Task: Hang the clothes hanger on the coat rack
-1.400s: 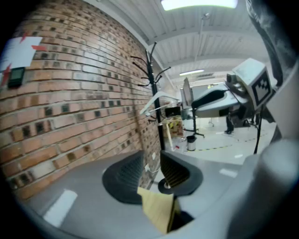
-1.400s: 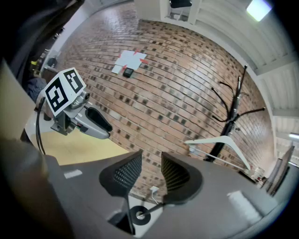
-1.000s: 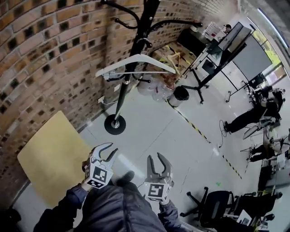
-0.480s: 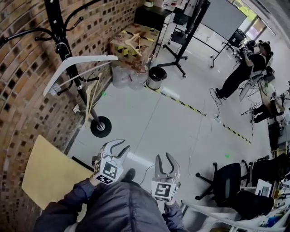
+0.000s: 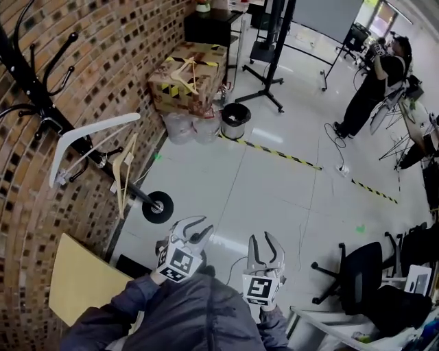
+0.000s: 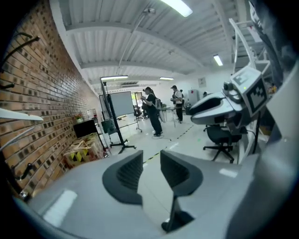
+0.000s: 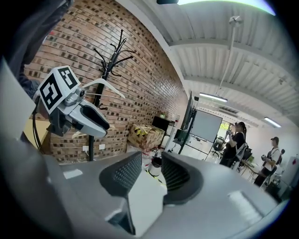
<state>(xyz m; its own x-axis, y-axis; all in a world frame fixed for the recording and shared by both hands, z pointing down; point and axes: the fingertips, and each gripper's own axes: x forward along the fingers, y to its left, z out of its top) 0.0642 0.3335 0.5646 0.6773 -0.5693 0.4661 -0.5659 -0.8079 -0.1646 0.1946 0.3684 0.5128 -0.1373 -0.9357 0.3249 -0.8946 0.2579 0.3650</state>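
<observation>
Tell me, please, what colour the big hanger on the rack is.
The big hanger is white; head view shows it best.

White clothes hanger (image 5: pixel 96 128) on a black coat rack (image 5: pixel 33 91); behind the rack, a red-brown brick wall (image 5: pixel 103 48). Right of the rack, pale grey floor (image 5: pixel 274 199) with yellow-and-black striped tape (image 5: pixel 288 156). Left gripper (image 5: pixel 197 231) and right gripper (image 5: pixel 265 241): grey, black-and-white square markers.

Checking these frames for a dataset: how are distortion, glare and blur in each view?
Head view: fisheye bows the red brick wall, sharp, pale glare on the grey floor. Left gripper view: dark corners, blown-out ceiling strip light. Right gripper view: dark corners, curved wall.
</observation>
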